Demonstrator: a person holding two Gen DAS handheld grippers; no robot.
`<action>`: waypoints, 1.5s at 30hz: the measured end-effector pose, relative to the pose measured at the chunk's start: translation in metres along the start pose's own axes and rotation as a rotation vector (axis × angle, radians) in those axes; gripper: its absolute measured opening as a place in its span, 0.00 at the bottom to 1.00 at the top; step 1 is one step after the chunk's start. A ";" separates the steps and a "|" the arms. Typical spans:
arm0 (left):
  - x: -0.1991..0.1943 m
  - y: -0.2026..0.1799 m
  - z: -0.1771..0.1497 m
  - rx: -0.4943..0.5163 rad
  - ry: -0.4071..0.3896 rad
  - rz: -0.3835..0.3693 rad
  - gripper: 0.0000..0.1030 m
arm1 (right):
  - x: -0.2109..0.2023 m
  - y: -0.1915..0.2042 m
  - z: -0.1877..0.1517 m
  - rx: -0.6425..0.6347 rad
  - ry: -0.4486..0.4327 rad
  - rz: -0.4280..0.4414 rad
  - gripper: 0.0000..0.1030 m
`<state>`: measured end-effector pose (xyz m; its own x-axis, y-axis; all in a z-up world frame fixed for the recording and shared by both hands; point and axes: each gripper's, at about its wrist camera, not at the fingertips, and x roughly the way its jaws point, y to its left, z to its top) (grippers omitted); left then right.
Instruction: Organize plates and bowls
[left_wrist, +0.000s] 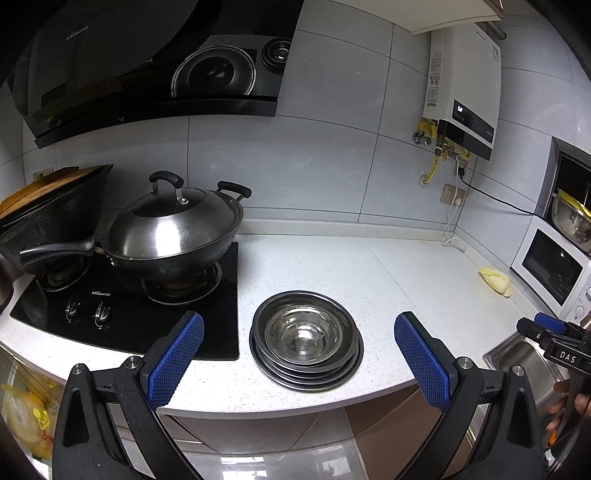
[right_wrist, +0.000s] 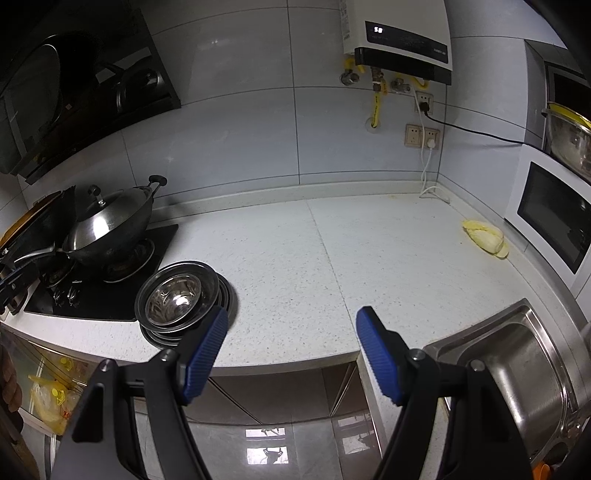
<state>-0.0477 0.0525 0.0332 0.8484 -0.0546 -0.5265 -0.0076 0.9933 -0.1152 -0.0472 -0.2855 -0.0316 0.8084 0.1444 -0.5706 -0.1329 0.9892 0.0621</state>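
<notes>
Two grippers wait with nothing in them, near a pile of shiny dishes.

The left gripper (left_wrist: 299, 363) has its blue pads spread wide, and it holds nothing. The right gripper (right_wrist: 291, 356) is spread wide too, with only bare counter between its pads. Just past the left gripper, the stack of metal plates and bowls (left_wrist: 306, 339) sits near the front edge of the white counter (left_wrist: 388, 280), right beside the black stove (left_wrist: 129, 314). The smallest bowl sits on top. The metal sink (right_wrist: 524, 362) is off to the right. Farther back, a wok with a lid (left_wrist: 173, 232) sits on a burner. A yellow lump (right_wrist: 485, 238) lies by the white microwave (right_wrist: 554, 210). A water heater (right_wrist: 399, 37) hangs on the tiled wall.
</notes>
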 end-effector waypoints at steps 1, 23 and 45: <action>0.000 0.000 0.000 -0.002 0.001 -0.003 0.98 | 0.000 0.000 0.000 -0.001 0.001 -0.001 0.69; 0.003 -0.006 -0.006 0.043 0.015 0.014 0.98 | 0.002 0.011 -0.003 -0.039 0.006 0.001 0.69; -0.001 -0.014 -0.009 0.081 0.012 0.010 0.98 | -0.010 0.008 -0.006 -0.047 -0.009 -0.011 0.69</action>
<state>-0.0532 0.0374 0.0283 0.8423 -0.0458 -0.5371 0.0274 0.9987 -0.0421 -0.0601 -0.2793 -0.0306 0.8152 0.1344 -0.5634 -0.1507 0.9884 0.0177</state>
